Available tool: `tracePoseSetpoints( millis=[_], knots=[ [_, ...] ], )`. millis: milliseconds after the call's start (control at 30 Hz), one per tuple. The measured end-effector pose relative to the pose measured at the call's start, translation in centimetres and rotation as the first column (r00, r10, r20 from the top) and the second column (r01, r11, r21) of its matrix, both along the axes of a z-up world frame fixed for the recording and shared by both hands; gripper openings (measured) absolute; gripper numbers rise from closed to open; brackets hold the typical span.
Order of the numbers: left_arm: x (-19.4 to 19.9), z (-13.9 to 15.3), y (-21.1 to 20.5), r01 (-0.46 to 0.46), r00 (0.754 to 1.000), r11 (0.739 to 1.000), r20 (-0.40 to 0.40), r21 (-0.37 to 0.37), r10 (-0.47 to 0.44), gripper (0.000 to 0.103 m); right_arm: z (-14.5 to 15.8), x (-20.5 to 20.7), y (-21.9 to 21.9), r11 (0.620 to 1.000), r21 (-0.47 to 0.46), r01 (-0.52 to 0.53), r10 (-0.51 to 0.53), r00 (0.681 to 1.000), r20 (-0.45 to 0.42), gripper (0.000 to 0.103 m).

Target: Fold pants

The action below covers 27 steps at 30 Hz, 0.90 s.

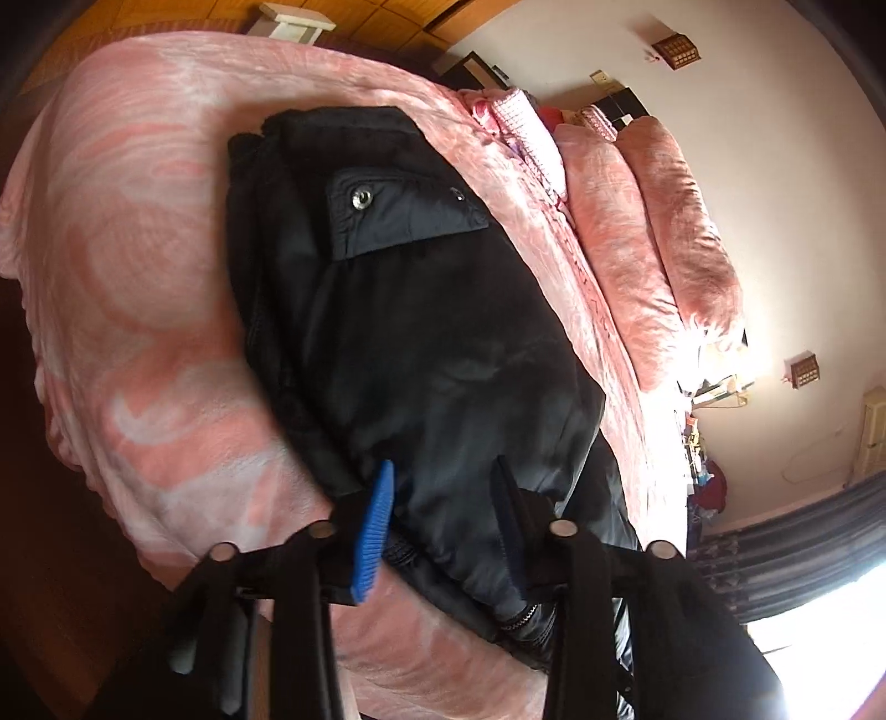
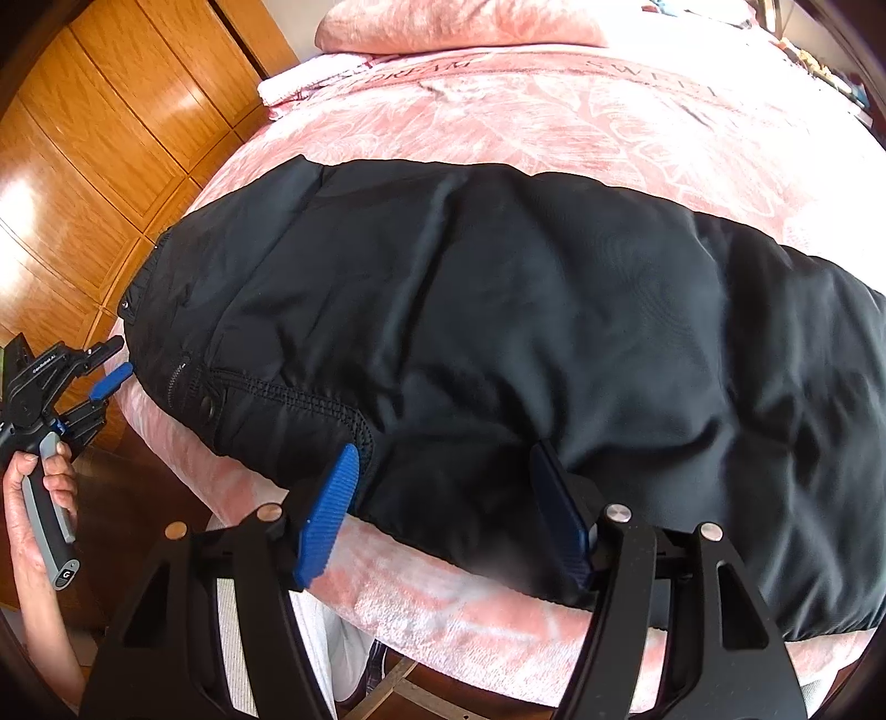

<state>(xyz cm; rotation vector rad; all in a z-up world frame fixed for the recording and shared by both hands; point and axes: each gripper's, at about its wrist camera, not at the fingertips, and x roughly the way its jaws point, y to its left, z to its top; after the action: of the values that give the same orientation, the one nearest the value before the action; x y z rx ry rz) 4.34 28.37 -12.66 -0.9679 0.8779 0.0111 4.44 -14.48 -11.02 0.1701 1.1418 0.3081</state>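
Black padded pants (image 2: 498, 310) lie spread across the pink bed, waist end at the left with a zipper and snap button. In the left wrist view the pants (image 1: 398, 343) run away from me, a snap flap on top. My left gripper (image 1: 443, 498) is open, its blue-padded fingers straddling the near edge of the waist end; it also shows at the far left of the right wrist view (image 2: 113, 365), held by a hand. My right gripper (image 2: 443, 476) is open, fingers either side of the pants' near edge by the crotch seam.
The pink patterned bedspread (image 2: 554, 111) covers the bed, with a folded pink quilt (image 1: 653, 238) and pillow (image 2: 459, 22) at the head. A wooden wardrobe (image 2: 111, 138) stands left of the bed. A curtained bright window (image 1: 803, 554) is to the right.
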Motion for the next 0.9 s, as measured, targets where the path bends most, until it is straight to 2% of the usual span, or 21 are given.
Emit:
tracePoseSetpoints(
  millis=[100,267,400,533,633,700,733,767,900],
  knots=[
    [0.8,-1.0,0.1,-0.016,0.999,0.998,-0.044,-0.053,0.014,0.039,0.1,-0.2,-0.1,1.000,-0.003,0.001,-0.001,1.000,0.001,0.065],
    [0.0,-1.8,-0.9,-0.023,0.997,0.994,-0.069,-0.107,0.016,0.042,0.3,-0.3,-0.1,1.000,-0.001,0.003,-0.003,1.000,0.004,0.065],
    [0.2,-2.2,-1.2,-0.016,0.998,0.994,-0.066,-0.107,0.009,0.047,1.6,-0.2,1.1,0.999,0.029,-0.041,0.040,0.999,0.038,0.065],
    [1.2,-3.4,-0.5,-0.046,0.997,0.980,-0.074,-0.192,0.032,0.050,2.0,0.3,2.7,0.997,0.007,-0.073,0.072,0.996,0.050,0.065],
    [1.4,-3.4,-0.3,-0.054,0.997,0.974,-0.062,-0.219,0.042,0.050,1.7,0.7,3.3,0.997,0.015,-0.077,0.077,0.996,0.039,0.065],
    [1.6,-3.0,-0.5,-0.034,0.999,0.984,-0.043,-0.177,0.027,0.029,1.3,0.9,3.6,0.996,0.014,-0.083,0.083,0.996,0.030,0.065],
    [1.5,-2.9,-0.7,-0.033,0.999,0.986,-0.030,-0.166,0.028,0.027,1.1,1.0,3.9,0.996,0.010,-0.086,0.086,0.996,0.024,0.065],
    [1.2,-2.9,-0.7,-0.038,0.999,0.985,-0.018,-0.168,0.036,0.019,0.9,1.0,4.1,0.996,0.006,-0.090,0.090,0.996,0.019,0.065],
    [0.1,-2.2,-1.0,-0.080,0.996,0.984,0.025,-0.161,0.085,0.011,0.2,1.1,4.7,0.994,-0.020,-0.103,0.103,0.995,0.009,0.066]
  ],
)
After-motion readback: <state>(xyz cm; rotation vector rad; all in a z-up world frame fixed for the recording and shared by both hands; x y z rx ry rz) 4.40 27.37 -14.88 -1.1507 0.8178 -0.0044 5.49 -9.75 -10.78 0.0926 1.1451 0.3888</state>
